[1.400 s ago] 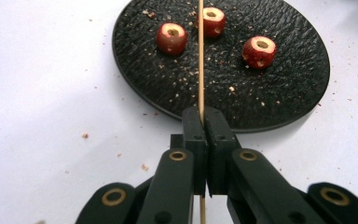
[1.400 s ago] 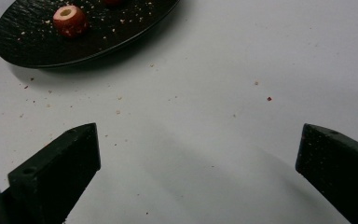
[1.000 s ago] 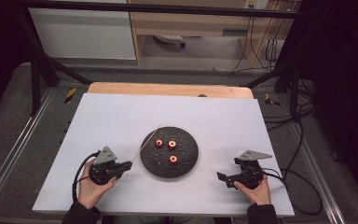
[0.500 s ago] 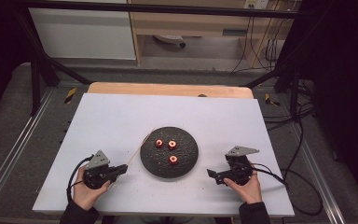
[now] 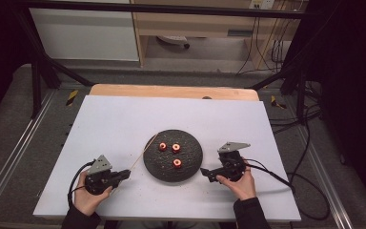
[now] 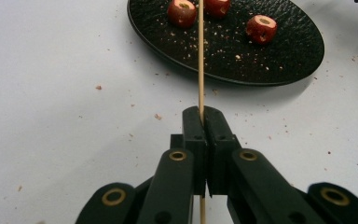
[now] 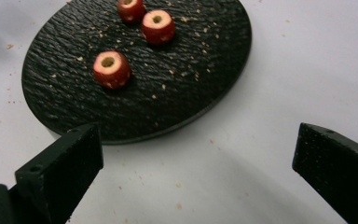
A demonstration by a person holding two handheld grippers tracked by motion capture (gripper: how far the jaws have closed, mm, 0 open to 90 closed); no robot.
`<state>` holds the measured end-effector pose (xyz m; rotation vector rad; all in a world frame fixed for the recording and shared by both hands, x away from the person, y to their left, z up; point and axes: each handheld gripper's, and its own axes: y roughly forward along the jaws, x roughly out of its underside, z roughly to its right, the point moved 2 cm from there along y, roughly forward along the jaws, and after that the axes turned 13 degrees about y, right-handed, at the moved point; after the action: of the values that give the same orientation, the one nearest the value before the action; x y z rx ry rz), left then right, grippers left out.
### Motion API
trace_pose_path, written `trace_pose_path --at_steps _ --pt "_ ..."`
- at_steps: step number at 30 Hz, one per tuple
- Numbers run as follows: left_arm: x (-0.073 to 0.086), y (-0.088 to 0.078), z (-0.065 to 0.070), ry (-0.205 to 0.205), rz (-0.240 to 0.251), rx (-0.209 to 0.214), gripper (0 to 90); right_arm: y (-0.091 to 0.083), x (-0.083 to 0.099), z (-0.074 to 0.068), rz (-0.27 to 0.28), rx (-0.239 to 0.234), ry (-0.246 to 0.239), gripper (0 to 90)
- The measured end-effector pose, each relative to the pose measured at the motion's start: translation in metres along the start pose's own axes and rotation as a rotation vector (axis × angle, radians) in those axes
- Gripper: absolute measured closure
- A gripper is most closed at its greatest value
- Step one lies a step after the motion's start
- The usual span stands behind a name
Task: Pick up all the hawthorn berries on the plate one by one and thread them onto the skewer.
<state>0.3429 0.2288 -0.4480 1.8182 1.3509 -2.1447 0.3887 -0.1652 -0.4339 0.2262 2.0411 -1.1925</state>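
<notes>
Left gripper (image 6: 204,114) clamped on thin wooden skewer (image 6: 200,56); right gripper (image 7: 196,154) wide beside round pebbled black plate (image 7: 205,84).

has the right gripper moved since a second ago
Yes. The right gripper has moved toward the black plate; its jaw tips now sit just off the plate's right edge.

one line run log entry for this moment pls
left gripper: shut on skewer | right gripper: open beside plate | three red fruits on plate

Left tongs (image 6: 203,122) are clamped tight, right tongs (image 7: 196,158) gape wide, each in a hand
</notes>
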Motion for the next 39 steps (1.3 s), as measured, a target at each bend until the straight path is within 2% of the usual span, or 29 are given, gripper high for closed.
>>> trace_pose_path --at_steps 7,16,25,34,39 --pt "0.000 -0.001 0.000 -0.002 0.007 0.005 88.3 0.011 -0.022 -0.024 -0.046 -0.006 -0.043 4.5" --pt "0.002 -0.001 -0.002 -0.002 0.001 0.003 88.3 0.028 -0.042 -0.046 -0.120 -0.002 -0.081 8.8" --pt "0.002 0.000 -0.001 0.005 0.000 0.004 88.3 0.045 -0.055 -0.065 -0.219 -0.011 -0.122 21.6" --pt "0.002 0.000 -0.001 0.005 -0.001 0.005 88.3 0.064 -0.062 -0.073 -0.290 -0.024 -0.099 34.8" --pt "0.001 0.000 -0.001 0.006 -0.001 0.004 88.3 0.072 -0.063 -0.076 -0.323 -0.014 -0.086 43.1"
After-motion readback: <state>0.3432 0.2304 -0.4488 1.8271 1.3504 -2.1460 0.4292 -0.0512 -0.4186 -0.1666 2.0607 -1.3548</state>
